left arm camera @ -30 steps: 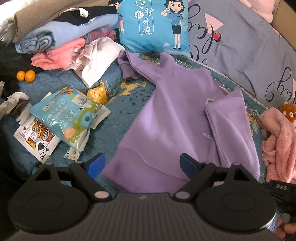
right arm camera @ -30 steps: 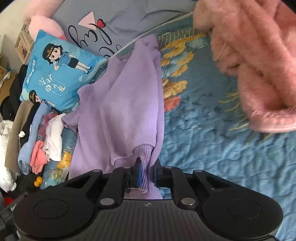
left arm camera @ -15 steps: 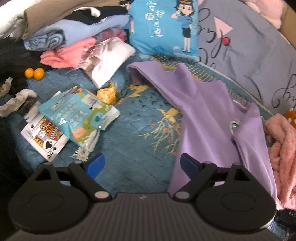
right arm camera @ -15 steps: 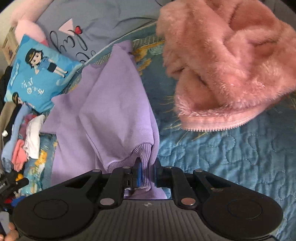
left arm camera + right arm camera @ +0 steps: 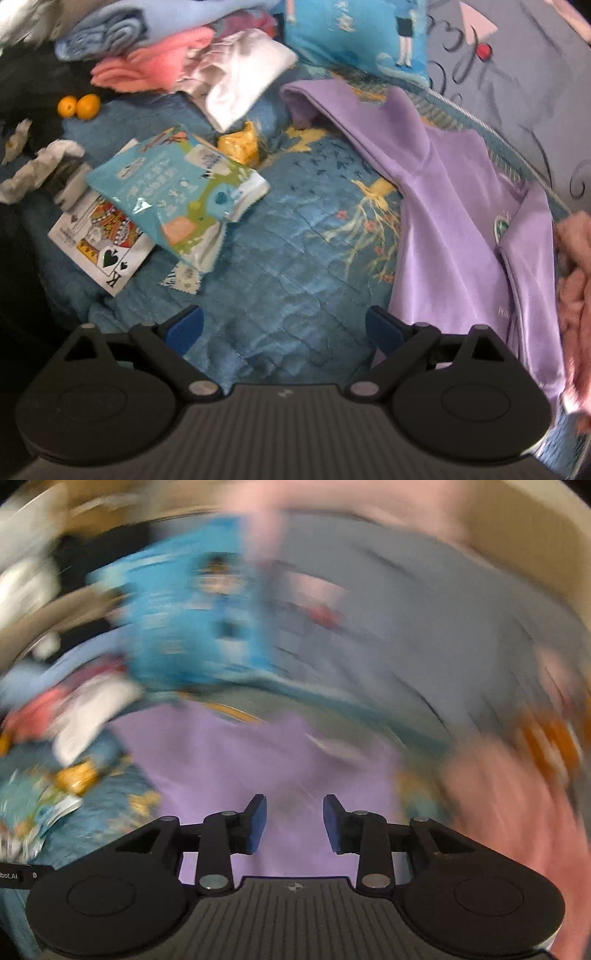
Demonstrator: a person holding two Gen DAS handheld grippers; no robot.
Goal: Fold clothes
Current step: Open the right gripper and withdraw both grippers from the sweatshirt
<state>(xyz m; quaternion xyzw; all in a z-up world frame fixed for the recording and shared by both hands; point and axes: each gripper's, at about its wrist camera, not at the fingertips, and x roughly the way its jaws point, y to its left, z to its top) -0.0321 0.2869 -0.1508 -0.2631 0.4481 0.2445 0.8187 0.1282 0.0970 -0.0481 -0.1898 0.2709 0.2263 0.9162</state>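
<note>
A lilac sweater lies folded lengthwise on the blue quilt, at the right of the left wrist view. My left gripper hangs wide open over bare quilt just left of the sweater's lower edge, its jaws still opening, nothing between them. The right wrist view is heavily blurred. There my right gripper hovers above the sweater, its jaws opening with a clear gap and no cloth pinched between the blue pads.
A pile of folded clothes sits at the back left, beside a blue cartoon cushion. A snack bag, a playing card, a yellow wrapper and two oranges lie left. A fluffy pink garment borders the sweater's right.
My right gripper let go of the sweater's ribbed cuff, rose and rolled, so its view now faces the cushion. The sweater shifted right in the left view, baring more quilt.
</note>
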